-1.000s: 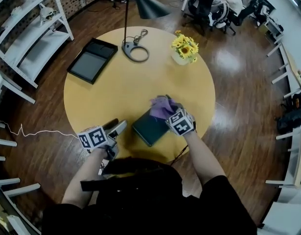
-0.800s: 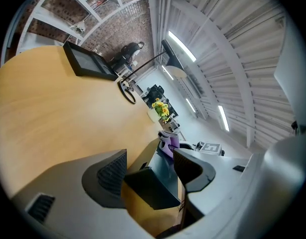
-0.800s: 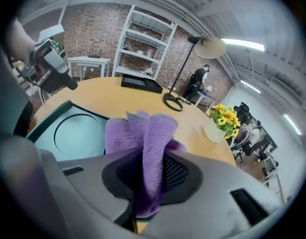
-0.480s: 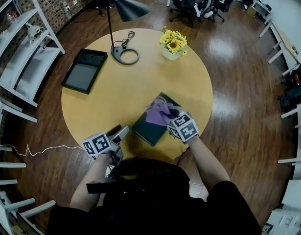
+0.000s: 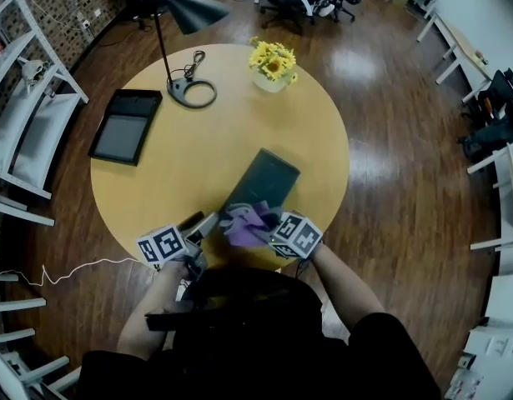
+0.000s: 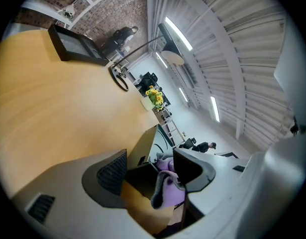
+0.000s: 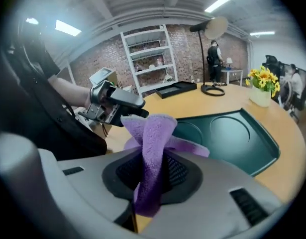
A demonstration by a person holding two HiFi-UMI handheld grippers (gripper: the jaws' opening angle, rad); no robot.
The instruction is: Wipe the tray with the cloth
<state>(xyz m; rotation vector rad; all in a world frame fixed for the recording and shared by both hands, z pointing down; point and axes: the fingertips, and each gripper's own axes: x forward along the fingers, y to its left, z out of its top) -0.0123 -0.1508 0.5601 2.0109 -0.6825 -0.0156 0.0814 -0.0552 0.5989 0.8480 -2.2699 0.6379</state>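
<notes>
The dark green tray point(image 5: 264, 182) lies slanted on the round yellow table point(image 5: 181, 173). My right gripper point(image 5: 260, 225) is shut on the purple cloth point(image 5: 242, 223), which sits bunched at the tray's near end by the table edge. In the right gripper view the cloth point(image 7: 152, 153) stands pinched upright between the jaws, with the tray point(image 7: 227, 133) beyond. My left gripper point(image 5: 204, 223) is open and holds nothing, just left of the tray's near corner. In the left gripper view point(image 6: 153, 171) the cloth point(image 6: 168, 190) shows between the spread jaws without touching them.
A black desk lamp point(image 5: 189, 92) and a vase of yellow flowers point(image 5: 271, 63) stand at the table's far side. A second black tray point(image 5: 123, 126) lies at the far left. White shelving point(image 5: 22, 132) stands left of the table.
My right gripper has drawn the cloth along the tray from its far end to its near end, toward me. The left gripper has stayed open by the table edge.
</notes>
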